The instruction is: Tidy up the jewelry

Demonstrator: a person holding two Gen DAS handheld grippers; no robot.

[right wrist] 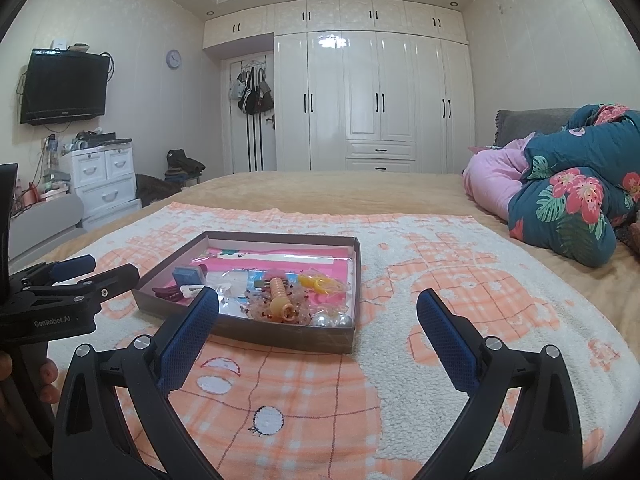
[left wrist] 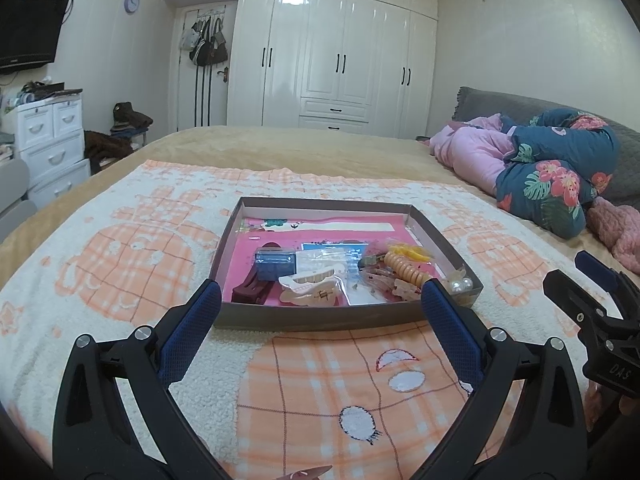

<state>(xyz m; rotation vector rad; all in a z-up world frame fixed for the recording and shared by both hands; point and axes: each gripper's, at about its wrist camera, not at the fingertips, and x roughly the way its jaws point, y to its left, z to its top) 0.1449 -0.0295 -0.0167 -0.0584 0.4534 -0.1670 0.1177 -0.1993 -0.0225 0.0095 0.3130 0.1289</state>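
A shallow brown box [left wrist: 320,318] lies on an orange-and-white blanket [left wrist: 328,392] on the bed. It holds a dark red hair clip [left wrist: 252,290], a cream claw clip [left wrist: 312,286], a blue block [left wrist: 276,265], a coiled tan hair tie [left wrist: 406,272], pearls [left wrist: 460,285] and small plastic bags. My left gripper [left wrist: 320,300] is open and empty, just in front of the box. My right gripper [right wrist: 318,308] is open and empty; the box [right wrist: 280,336] sits ahead of its left finger.
A folded floral quilt [right wrist: 576,208] and a pink quilt [left wrist: 472,152] lie at the right of the bed. White wardrobes [right wrist: 372,100] fill the far wall. A white drawer unit [right wrist: 106,180] and a wall television [right wrist: 64,86] are at the left.
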